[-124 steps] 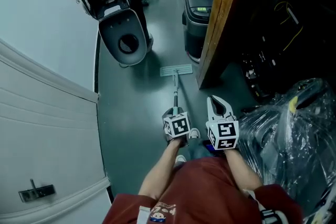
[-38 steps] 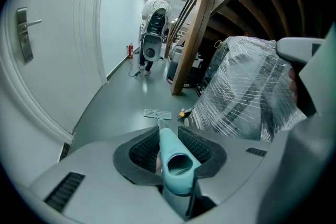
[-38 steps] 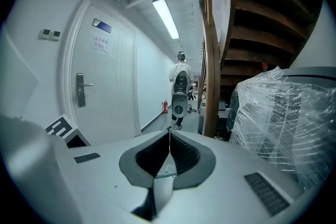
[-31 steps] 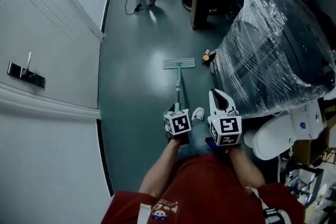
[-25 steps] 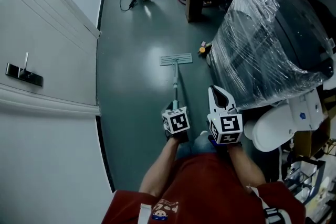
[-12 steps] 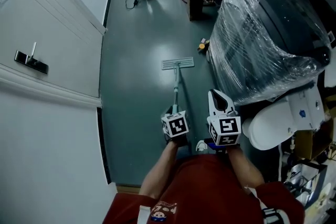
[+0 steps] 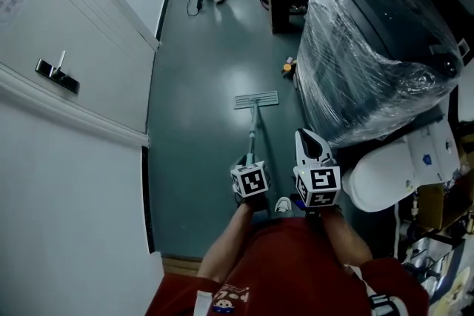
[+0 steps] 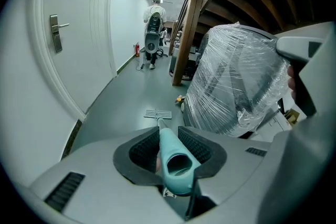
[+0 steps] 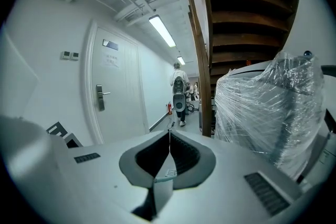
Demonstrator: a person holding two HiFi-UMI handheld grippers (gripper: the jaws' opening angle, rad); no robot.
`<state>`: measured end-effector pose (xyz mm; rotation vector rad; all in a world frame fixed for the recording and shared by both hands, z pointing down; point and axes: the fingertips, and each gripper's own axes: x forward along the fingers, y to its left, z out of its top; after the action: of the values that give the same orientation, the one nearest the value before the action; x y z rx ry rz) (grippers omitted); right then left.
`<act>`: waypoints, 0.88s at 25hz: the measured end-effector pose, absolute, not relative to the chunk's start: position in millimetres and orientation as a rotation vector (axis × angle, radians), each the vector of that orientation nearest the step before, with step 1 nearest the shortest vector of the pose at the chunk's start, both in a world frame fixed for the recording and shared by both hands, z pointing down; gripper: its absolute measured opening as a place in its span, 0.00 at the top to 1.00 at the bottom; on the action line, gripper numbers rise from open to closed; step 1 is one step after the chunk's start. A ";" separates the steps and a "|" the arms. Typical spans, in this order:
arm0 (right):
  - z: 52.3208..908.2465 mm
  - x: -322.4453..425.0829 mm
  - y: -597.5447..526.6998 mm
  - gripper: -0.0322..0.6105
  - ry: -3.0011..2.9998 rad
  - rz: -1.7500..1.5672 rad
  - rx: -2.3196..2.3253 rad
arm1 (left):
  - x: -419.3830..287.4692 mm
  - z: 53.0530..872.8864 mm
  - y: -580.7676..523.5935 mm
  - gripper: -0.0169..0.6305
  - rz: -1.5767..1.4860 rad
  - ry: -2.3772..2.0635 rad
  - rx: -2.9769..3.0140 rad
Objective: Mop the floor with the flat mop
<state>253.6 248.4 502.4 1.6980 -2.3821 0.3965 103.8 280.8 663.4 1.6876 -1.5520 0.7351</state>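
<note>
Head view: L = left gripper [image 7: 246, 163], clamped on flat mop [image 7: 256, 100] handle; pad lies flat on floor [image 7: 200, 122] ahead, near wrapped bulk [image 7: 370, 33]. R = right gripper [image 7: 311, 144], jaws together, empty. Mopping prob. under way; no wet/dry contrast, so share done can't be judged

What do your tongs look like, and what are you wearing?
The left tongs and right tongs are pale grey, with dark ribbed pads inside. Each carries a white cube with black square markers. The person wears a red short-sleeved shirt.
</note>
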 end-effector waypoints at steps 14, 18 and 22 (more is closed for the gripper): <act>517.6 264.5 325.5 0.92 -2.345 0.479 1.717 | 110.3 657.3 374.3 0.78 0.772 -1.533 1.692; 516.3 240.0 345.9 0.92 -2.337 0.467 1.727 | 92.2 656.1 396.0 0.78 0.778 -1.506 1.708; 511.4 204.8 367.0 0.92 -2.344 0.451 1.723 | 64.3 652.7 418.3 0.78 0.773 -1.501 1.733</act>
<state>204.8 367.0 511.4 1.7229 -2.3444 0.4506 64.3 418.3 652.7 1.7334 -1.5011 0.7732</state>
